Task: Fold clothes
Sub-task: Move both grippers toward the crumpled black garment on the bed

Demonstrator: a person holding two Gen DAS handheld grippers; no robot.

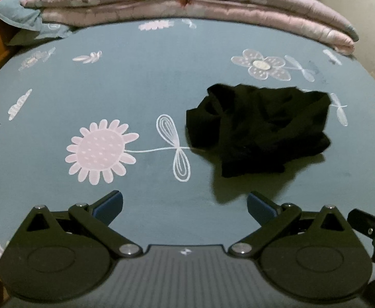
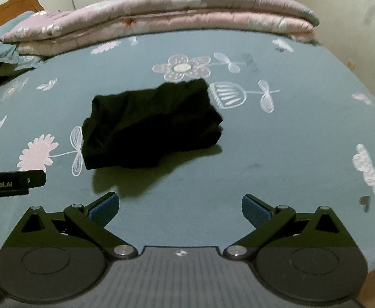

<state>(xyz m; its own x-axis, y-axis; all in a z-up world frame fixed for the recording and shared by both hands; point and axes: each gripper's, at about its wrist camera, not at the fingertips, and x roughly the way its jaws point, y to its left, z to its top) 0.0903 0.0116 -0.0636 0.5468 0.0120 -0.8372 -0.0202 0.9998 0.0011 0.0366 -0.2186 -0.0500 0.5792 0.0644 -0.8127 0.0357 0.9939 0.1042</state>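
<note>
One black garment (image 1: 259, 131) lay bunched on the blue-green flowered bedsheet (image 1: 136, 89), right of centre in the left wrist view and left of centre in the right wrist view (image 2: 151, 125). It sat rumpled, with no clean edge or flat fold that we could make out; its hem, openings and layers were lost in the dark cloth.

The left gripper (image 1: 185, 205) stood spread wide and held nothing, low in its frame and apart from the garment. The right gripper (image 2: 178, 206) was likewise wide and bare.

Risks, as we judged them: a pinch into the heap could take several layers at once, since the black fabric hid where one layer ended. A grab pressed too deep could catch the sheet along with the cloth. The two tools stood close side by side, so crossing reaches could knock them together.

Room: the sheet was bare to the left, right and bottom of the garment. The folded pink quilt (image 1: 187, 2) ran across the top of the frame, well apart. The mattress edge fell away at lower right in the right wrist view.
</note>
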